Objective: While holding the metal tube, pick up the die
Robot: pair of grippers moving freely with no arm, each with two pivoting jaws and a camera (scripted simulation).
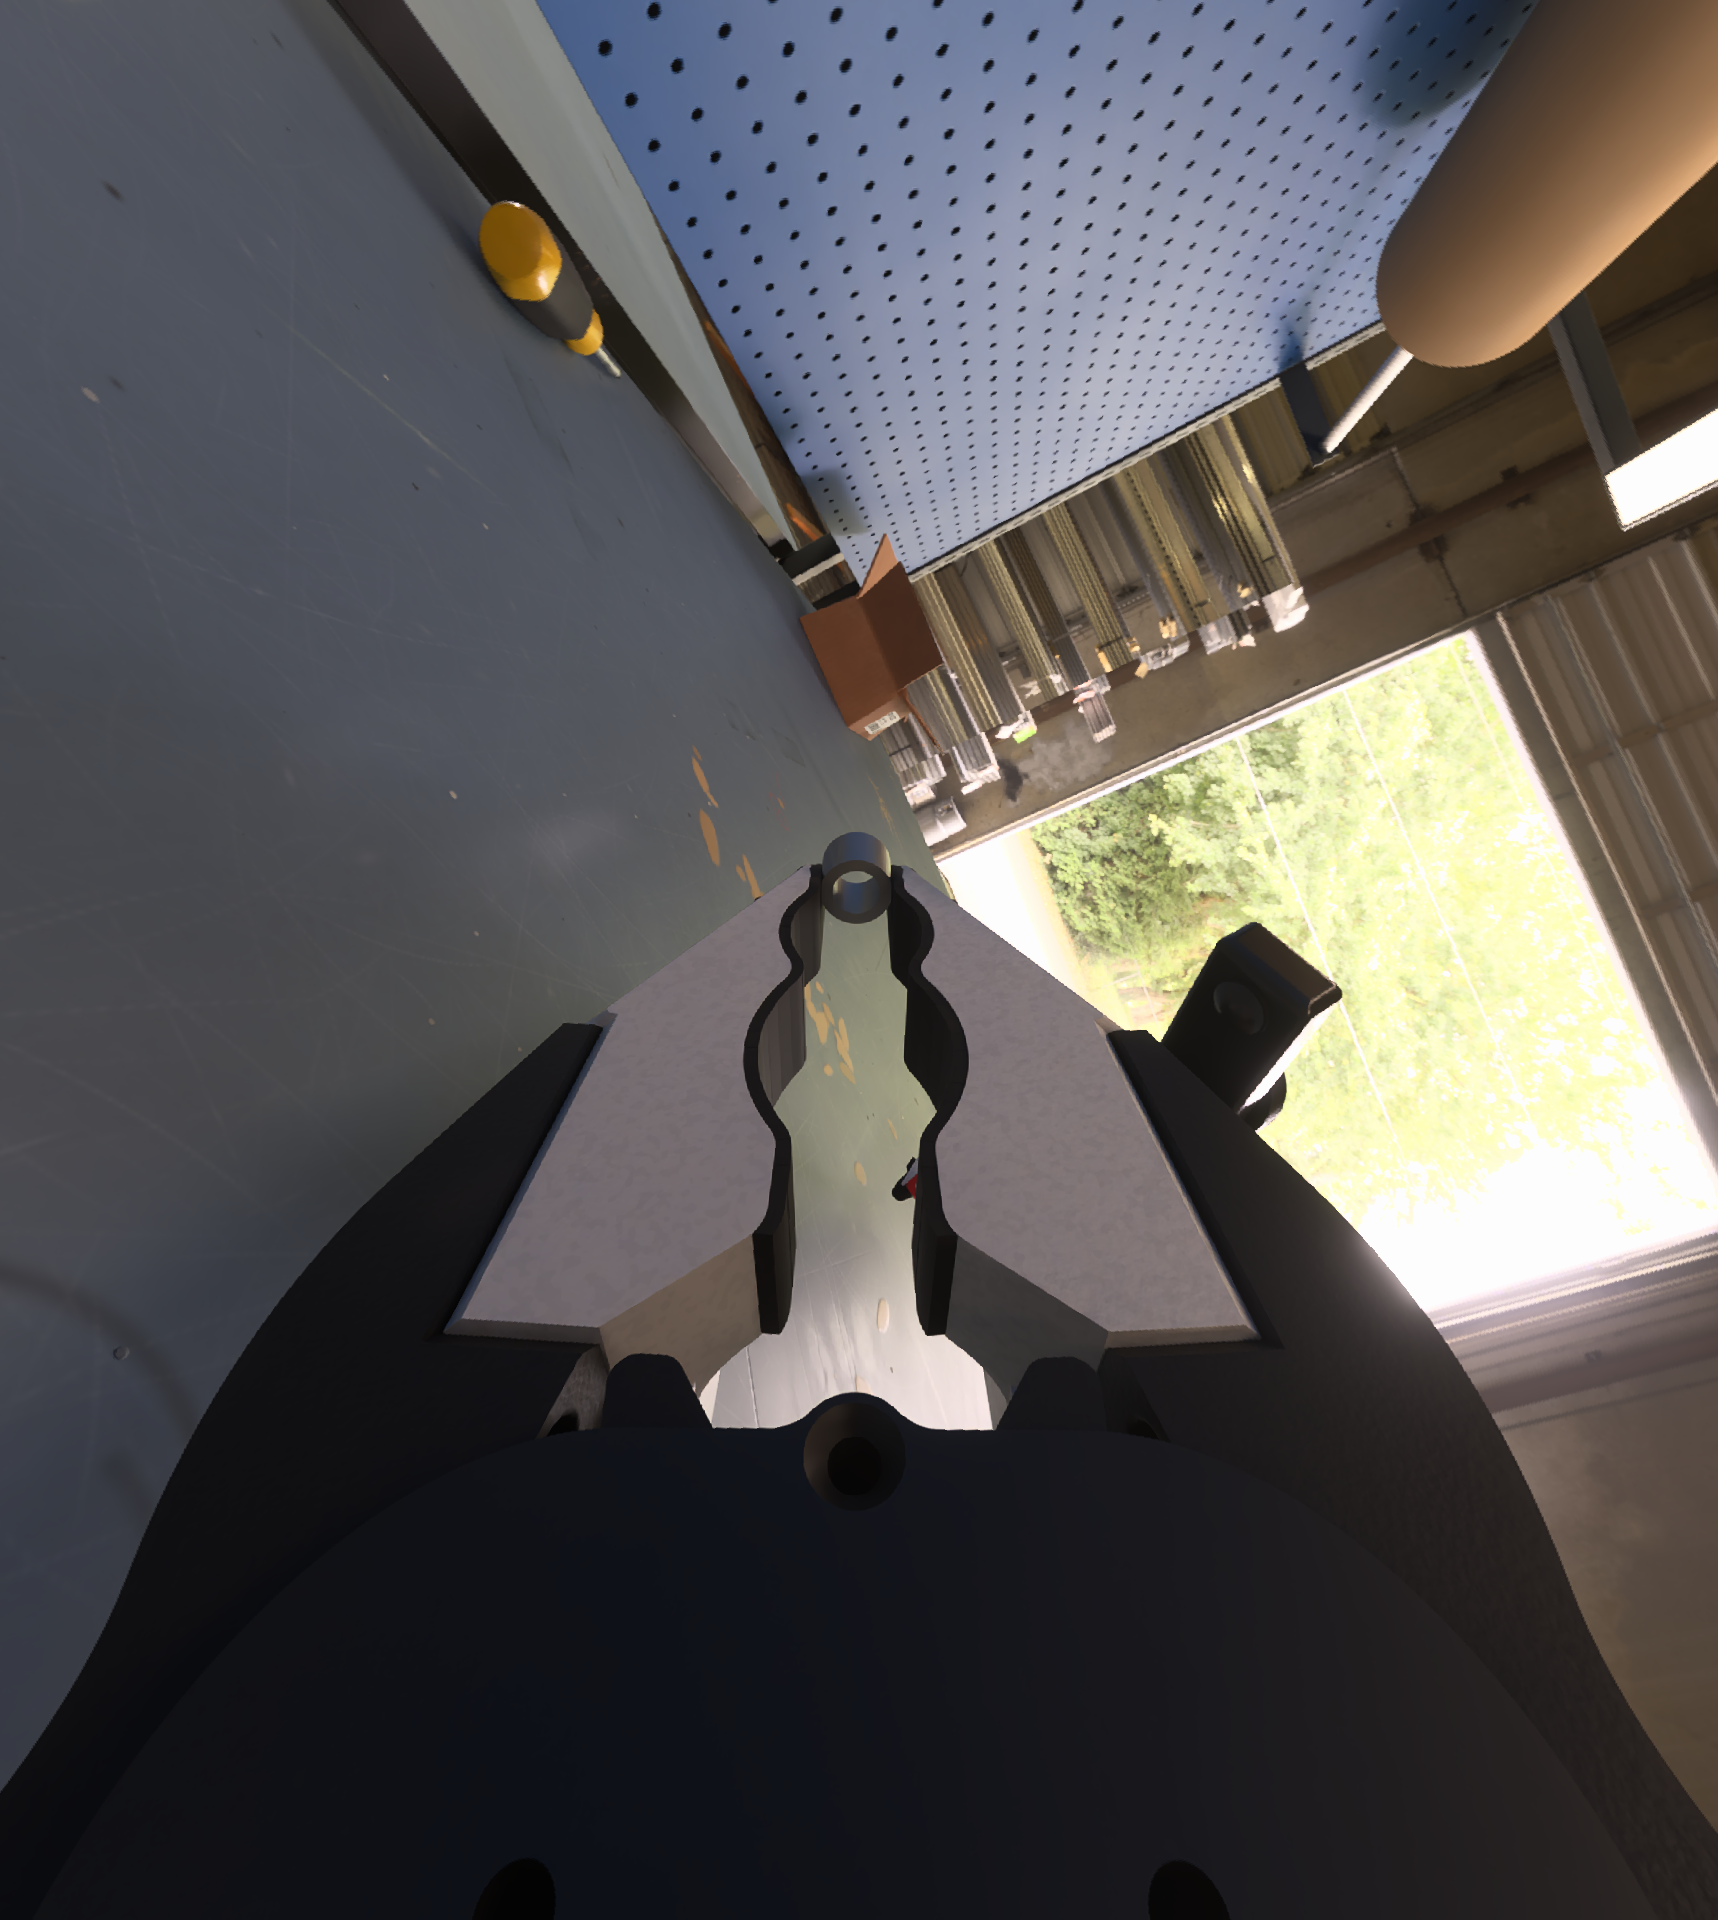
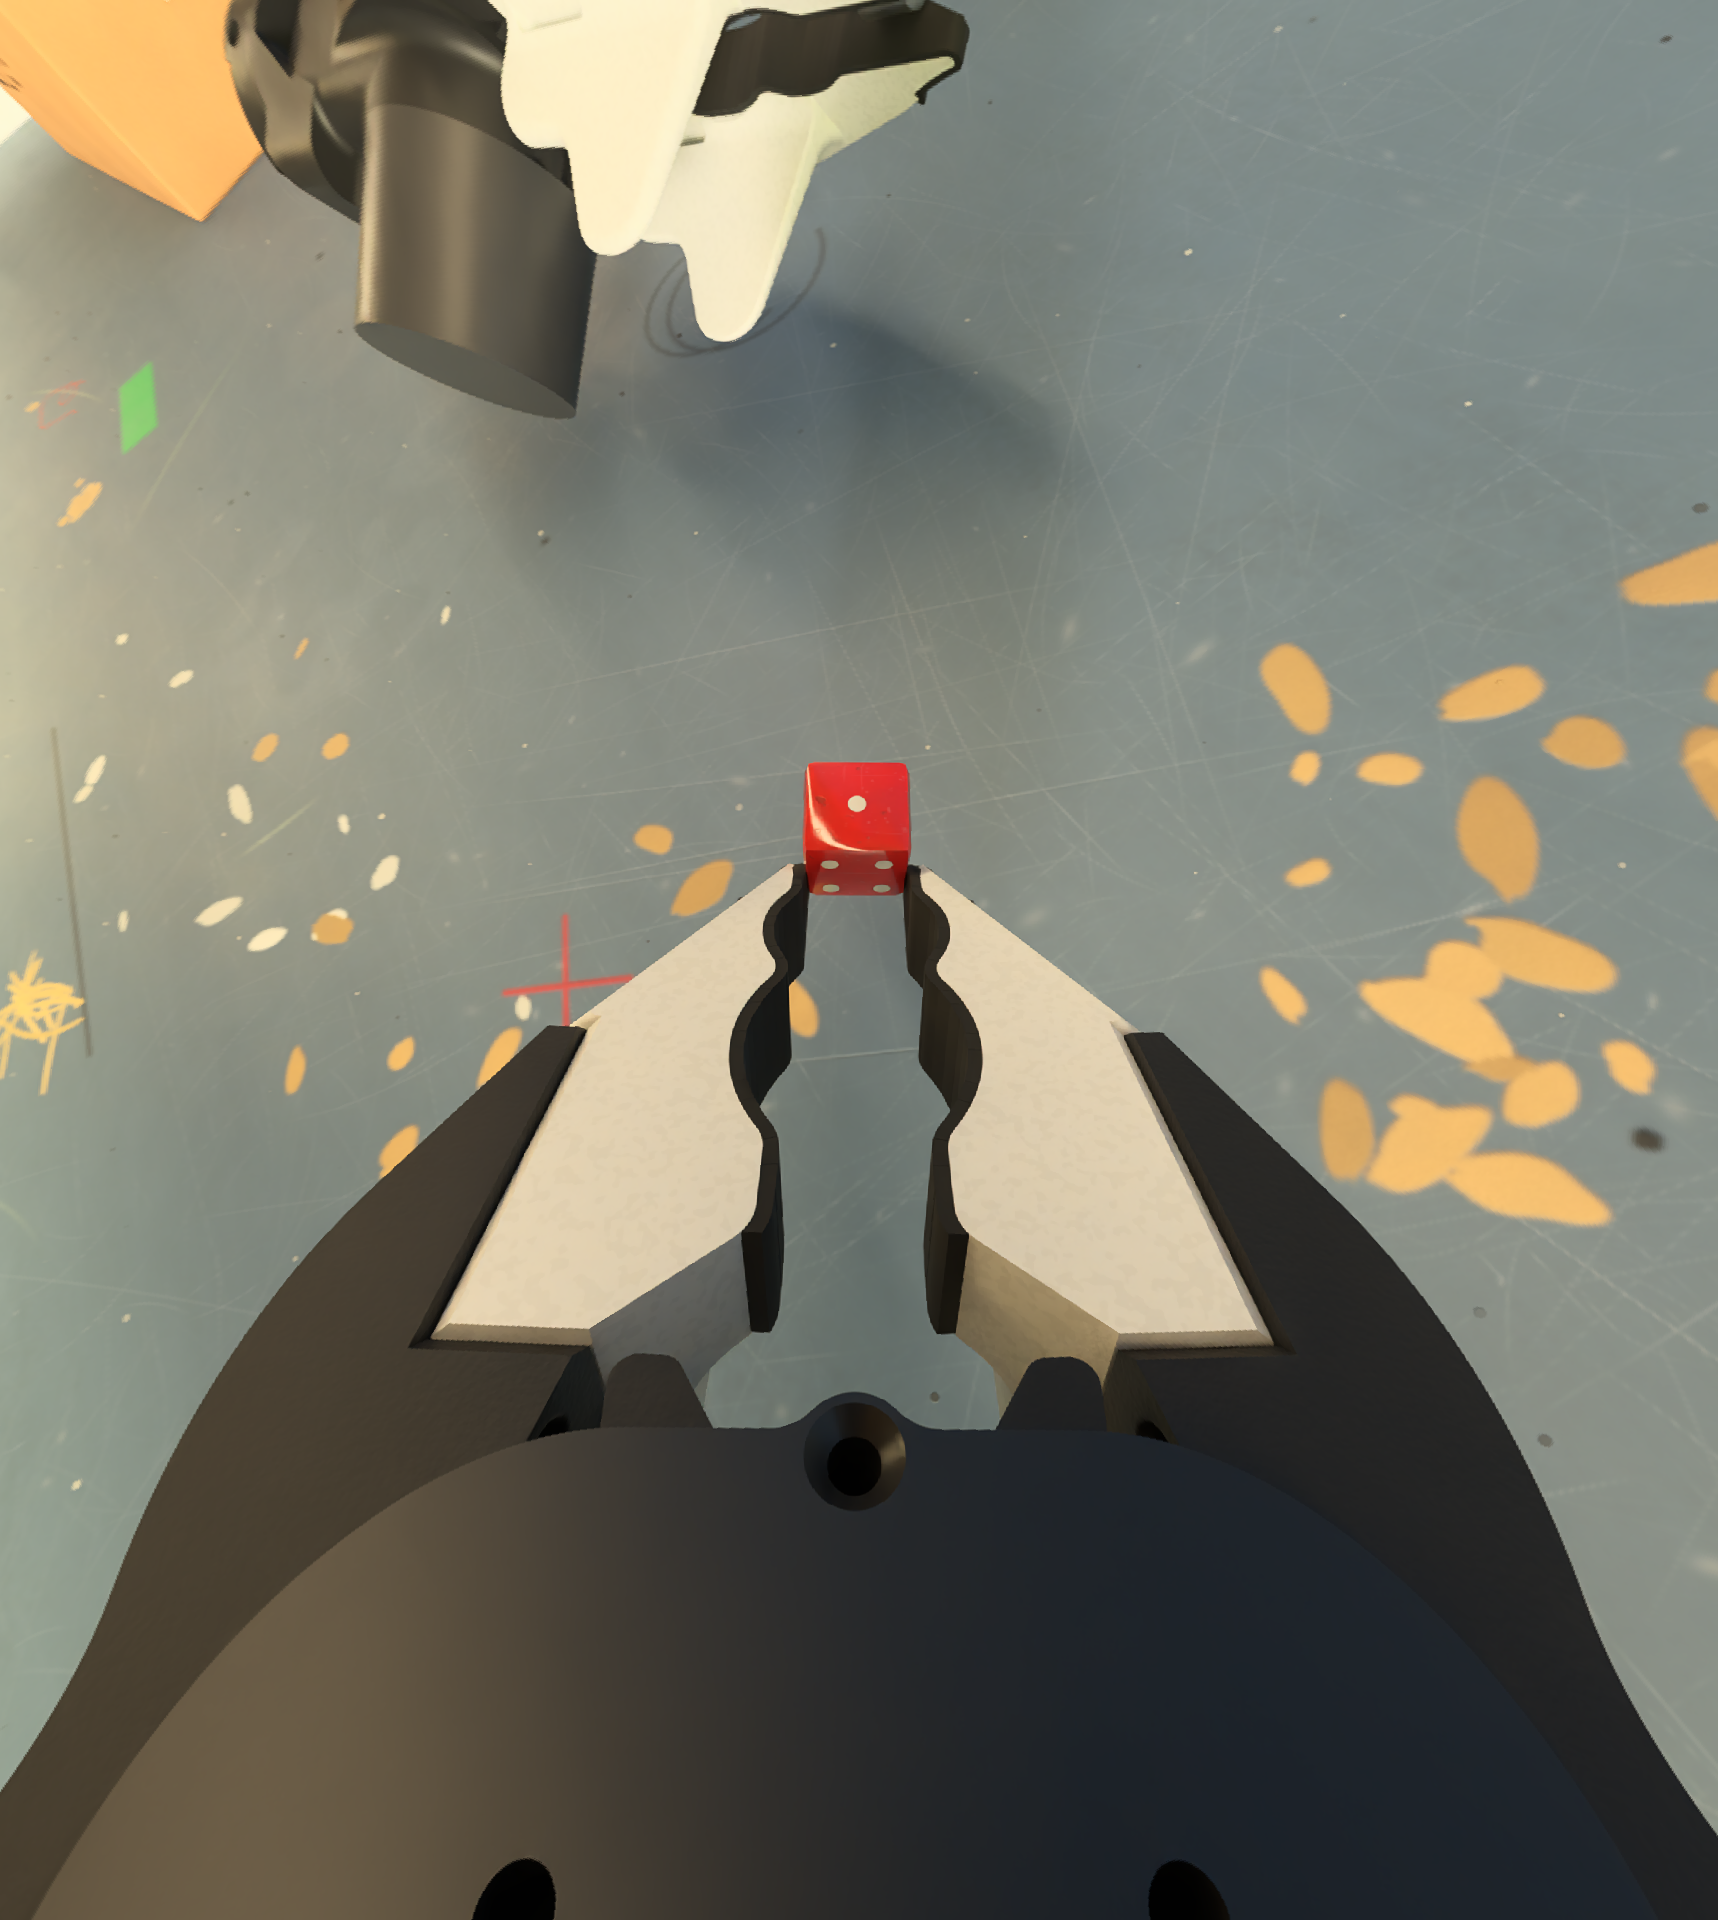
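Left wrist view: left gripper [image 1: 857, 896] nearly closed at the tips on the metal tube [image 1: 857, 885], seen end-on, pinched at the very front of the jaws with nothing deeper between them; bench [image 1: 211, 727] to the left of the jaws, yellow-handled screwdriver [image 1: 535, 272] far forward-left, pegboard [image 1: 938, 260] ahead. Right wrist view: right gripper [image 2: 855, 881] partly open, tips flanking the near face of the red die [image 2: 856, 828], apparently touching or just beside its edges; whether any squeeze is applied, not discernible. Die mostly forward of the tips, seemingly resting on the bench; left gripper also visible far ahead, upper left, beside an orange box [image 2: 107, 94]. Probable hazards: only a shallow tip hold on the die, so closing could squirt the cube forward out of the jaws or tip it; lifting on so little contact could drop it; a rounded tube held only at the extreme tips could roll or slip free if the left jaws relax or tilt during the pick; collision between grippers if the right one advances far.
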